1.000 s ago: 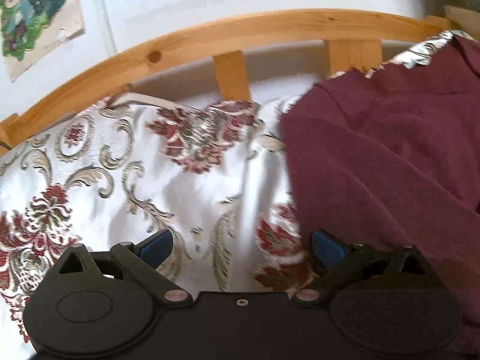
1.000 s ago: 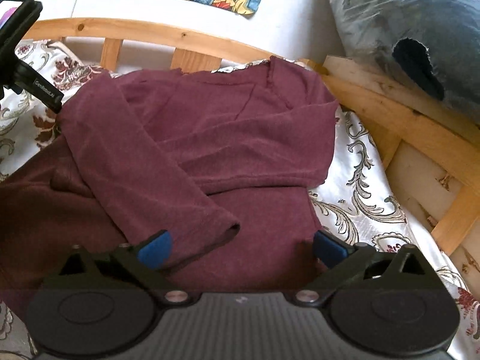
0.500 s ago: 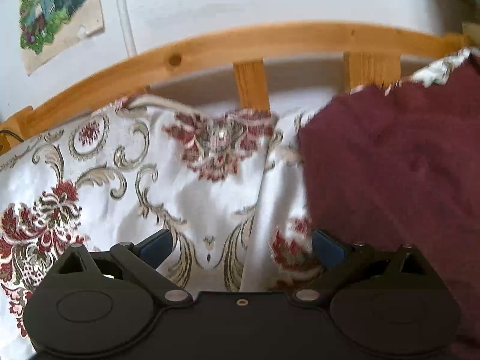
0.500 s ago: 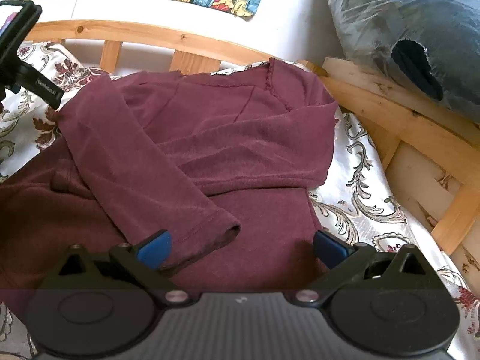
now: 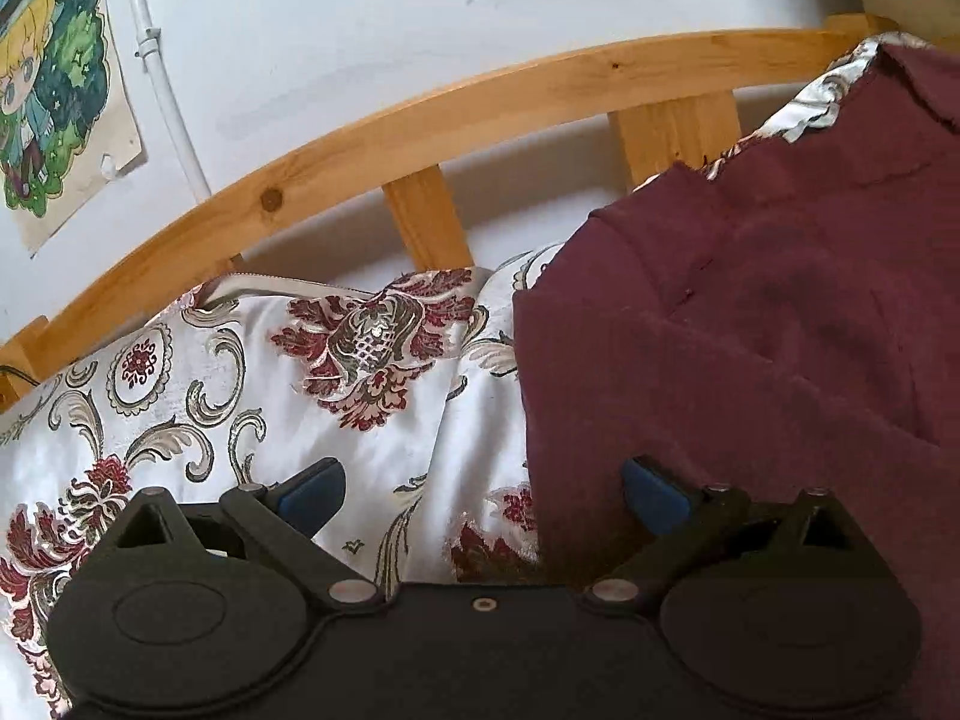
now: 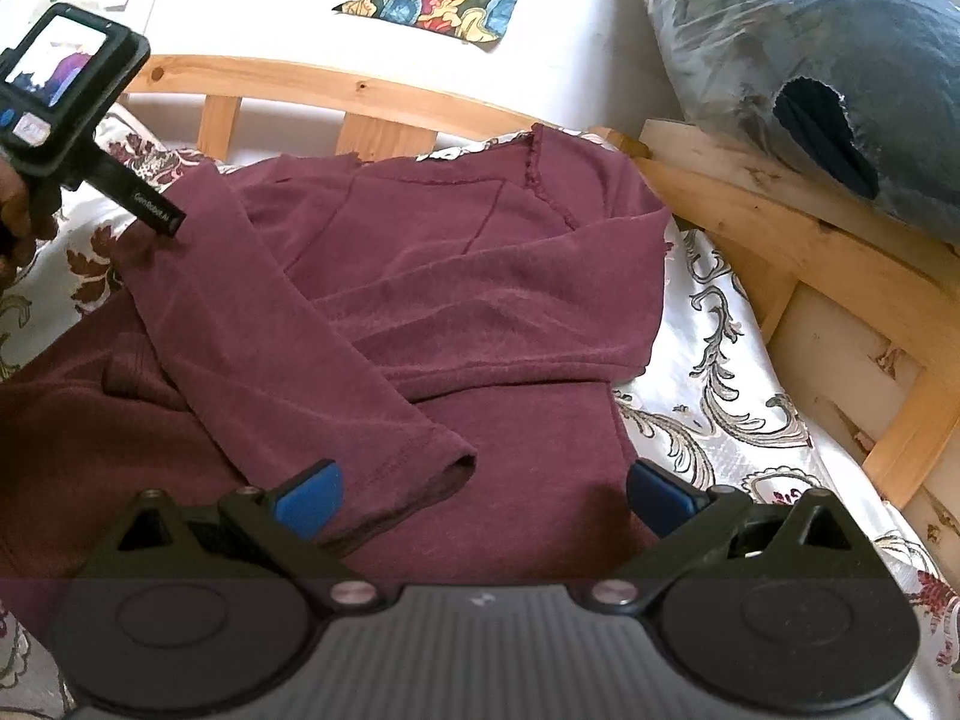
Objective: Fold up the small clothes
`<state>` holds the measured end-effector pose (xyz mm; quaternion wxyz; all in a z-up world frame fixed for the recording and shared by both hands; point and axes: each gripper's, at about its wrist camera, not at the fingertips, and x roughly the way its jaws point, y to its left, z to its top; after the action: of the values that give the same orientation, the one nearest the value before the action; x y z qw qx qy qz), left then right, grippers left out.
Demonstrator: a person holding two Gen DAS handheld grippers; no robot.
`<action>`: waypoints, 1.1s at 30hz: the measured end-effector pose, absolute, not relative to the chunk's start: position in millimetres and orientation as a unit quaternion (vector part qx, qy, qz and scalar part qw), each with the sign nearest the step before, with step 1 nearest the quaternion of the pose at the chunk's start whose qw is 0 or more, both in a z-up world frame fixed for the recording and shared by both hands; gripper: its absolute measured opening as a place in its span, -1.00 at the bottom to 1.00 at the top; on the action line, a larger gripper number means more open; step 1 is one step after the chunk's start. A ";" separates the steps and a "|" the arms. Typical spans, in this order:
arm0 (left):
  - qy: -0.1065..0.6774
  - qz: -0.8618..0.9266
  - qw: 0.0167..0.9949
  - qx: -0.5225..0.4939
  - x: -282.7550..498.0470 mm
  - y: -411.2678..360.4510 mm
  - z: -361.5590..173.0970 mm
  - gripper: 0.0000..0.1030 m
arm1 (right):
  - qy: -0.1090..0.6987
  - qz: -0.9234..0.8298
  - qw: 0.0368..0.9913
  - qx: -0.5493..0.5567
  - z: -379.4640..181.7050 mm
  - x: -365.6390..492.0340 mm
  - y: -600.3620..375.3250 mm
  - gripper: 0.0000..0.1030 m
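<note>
One bed (image 6: 720,360), wooden-railed, carries a floral cover (image 5: 252,372). On it lies the maroon top (image 6: 468,276), both sleeves crossed over its front; one cuff (image 6: 420,468) sits at 6 o'clock of the garment. Right gripper (image 6: 483,495): fingers spread wide, empty, above the hem. Left gripper (image 5: 483,489): fingers likewise apart, empty, straddling the top's edge at 9 o'clock.

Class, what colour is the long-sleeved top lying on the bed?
Dark maroon, plain; the top shows best in the right wrist view.
</note>
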<state>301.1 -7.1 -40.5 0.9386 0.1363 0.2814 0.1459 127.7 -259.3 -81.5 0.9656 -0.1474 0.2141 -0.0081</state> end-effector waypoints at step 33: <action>0.230 -0.154 0.895 0.351 54.8 -41.1 -90.0 0.97 | 0.238 0.038 0.947 -0.212 -63.3 37.4 -267.0 1.00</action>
<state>54.8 -41.1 -90.0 0.8945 0.3511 0.2300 -0.1540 37.4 -267.0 -63.3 0.9469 -0.2123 0.2385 0.0375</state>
